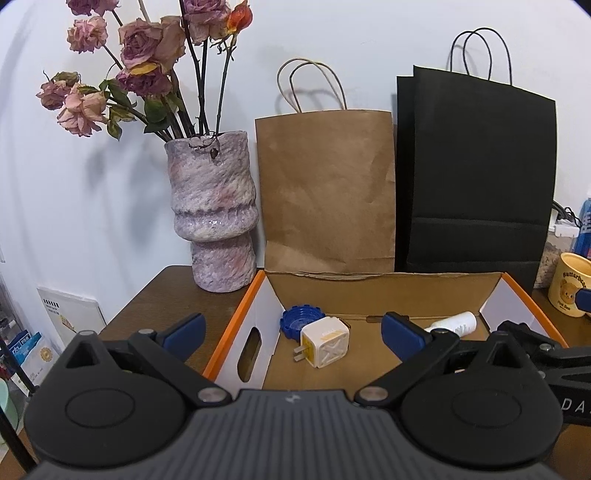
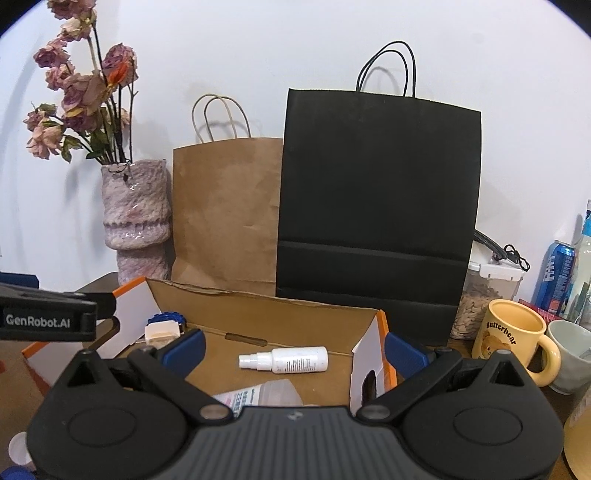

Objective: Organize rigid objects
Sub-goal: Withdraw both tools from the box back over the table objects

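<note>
Brown wooden table [image 1: 166,291] against white wall [image 1: 332,33]; both hand-held grippers [image 1: 291,332] [image 2: 293,350] spread, empty.

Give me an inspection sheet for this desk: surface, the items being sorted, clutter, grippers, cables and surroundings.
Surface: brown wooden table, mostly covered.
Job's things: open cardboard box with orange rim, holding a blue cap, a white plug adapter and a white spray bottle lying on its side; a clear container sits at the near edge.
Clutter: yellow Butterbear mug, grey cup, blue can, lidded jar.
Grippers: left gripper and right gripper both above the box, jaws open, holding nothing.
Cables: black cable behind the jar.
Surroundings: vase of dried roses, brown paper bag, black paper bag, white wall.
</note>
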Demonstrator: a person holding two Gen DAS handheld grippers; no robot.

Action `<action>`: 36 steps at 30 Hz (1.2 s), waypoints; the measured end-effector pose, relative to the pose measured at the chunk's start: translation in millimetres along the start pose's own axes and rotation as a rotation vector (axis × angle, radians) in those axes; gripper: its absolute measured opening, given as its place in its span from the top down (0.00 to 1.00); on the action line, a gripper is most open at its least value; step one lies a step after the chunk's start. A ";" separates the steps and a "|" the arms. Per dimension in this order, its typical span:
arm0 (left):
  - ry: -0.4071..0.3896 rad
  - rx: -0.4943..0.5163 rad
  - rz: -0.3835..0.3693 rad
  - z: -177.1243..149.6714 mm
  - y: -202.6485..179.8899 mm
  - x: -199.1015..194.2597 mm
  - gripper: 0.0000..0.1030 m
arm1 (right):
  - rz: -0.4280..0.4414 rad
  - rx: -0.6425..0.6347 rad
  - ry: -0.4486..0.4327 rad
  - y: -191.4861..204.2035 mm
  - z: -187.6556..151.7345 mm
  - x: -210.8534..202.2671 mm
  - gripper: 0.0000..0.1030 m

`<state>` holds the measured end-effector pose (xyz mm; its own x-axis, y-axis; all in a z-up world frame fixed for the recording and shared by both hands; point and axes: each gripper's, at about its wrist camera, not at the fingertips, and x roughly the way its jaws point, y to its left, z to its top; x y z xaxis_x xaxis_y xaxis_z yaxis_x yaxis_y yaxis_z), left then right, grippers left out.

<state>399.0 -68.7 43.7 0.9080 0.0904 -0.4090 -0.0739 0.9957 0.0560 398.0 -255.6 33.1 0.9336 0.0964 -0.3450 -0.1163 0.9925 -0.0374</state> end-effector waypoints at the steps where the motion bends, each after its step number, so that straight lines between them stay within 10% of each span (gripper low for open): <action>1: 0.000 0.001 -0.001 -0.8 -0.2 -2.0 0.00 | 0.001 -0.001 -0.002 0.3 -0.6 -2.5 0.00; 36: 0.023 0.033 -0.039 -49.8 9.1 -100.8 0.00 | 0.008 -0.033 0.001 18.9 -41.8 -111.4 0.00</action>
<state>286.3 -67.8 40.1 0.9003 0.0524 -0.4321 -0.0245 0.9973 0.0699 277.6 -250.6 31.6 0.9324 0.1038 -0.3462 -0.1344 0.9887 -0.0656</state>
